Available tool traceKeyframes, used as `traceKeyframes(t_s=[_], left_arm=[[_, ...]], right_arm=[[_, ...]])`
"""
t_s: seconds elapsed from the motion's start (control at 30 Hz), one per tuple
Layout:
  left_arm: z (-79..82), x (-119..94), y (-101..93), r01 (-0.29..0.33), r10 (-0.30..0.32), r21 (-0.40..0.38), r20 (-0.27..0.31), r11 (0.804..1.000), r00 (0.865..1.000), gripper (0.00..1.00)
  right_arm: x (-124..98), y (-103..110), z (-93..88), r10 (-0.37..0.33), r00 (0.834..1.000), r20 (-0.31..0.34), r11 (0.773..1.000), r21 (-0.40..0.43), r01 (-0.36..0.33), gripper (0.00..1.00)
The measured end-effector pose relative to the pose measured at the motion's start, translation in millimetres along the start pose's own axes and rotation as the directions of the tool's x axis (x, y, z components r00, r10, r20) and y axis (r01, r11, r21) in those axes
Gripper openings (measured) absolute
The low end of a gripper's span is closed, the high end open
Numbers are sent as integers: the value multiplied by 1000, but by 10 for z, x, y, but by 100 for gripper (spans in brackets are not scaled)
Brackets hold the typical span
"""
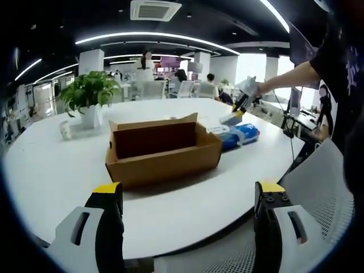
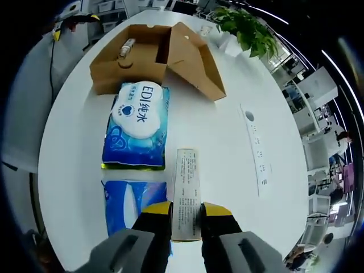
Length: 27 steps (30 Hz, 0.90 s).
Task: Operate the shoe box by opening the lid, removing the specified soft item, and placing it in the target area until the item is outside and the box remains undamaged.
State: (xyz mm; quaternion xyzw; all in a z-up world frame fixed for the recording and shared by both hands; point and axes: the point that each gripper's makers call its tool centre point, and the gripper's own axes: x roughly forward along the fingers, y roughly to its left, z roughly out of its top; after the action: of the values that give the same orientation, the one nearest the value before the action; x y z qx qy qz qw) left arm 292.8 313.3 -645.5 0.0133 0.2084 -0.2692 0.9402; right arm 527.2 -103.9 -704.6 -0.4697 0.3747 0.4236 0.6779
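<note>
Right gripper view | right gripper point(image 2: 186, 213) jaws clamp white carton point(image 2: 186, 190) | left gripper point(image 1: 190, 196) jaws wide, empty

We see an open office around a large round white table point(image 1: 51, 170). Curved light strips point(image 1: 159, 38) and an air vent point(image 1: 154, 9) mark the dark ceiling. White pillars point(image 1: 91, 60), chairs point(image 1: 152, 89) and bright windows point(image 1: 250, 67) stand behind a potted plant point(image 1: 90, 94).

Black gripper point(image 1: 189, 199) jaws, yellow tips, white housings.
</note>
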Motion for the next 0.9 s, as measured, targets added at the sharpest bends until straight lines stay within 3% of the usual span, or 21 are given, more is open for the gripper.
traceKeyframes(t_s=[0.3,0.57,0.9], left_arm=[[0,-2,9,-5,5,-3,3,1000,1000,95],[-9,6,9,-8,8,-5,-2,1000,1000,95],[-11,17,7,-12,12,-9,-4,1000,1000,94]], right_arm=[[34,23,-137,8,999,-32,1000,11,-8,15],[53,20,-113,11,1000,-14,1000,17,-11,15],[105,-8,-239,17,999,-46,1000,14,-16,15]])
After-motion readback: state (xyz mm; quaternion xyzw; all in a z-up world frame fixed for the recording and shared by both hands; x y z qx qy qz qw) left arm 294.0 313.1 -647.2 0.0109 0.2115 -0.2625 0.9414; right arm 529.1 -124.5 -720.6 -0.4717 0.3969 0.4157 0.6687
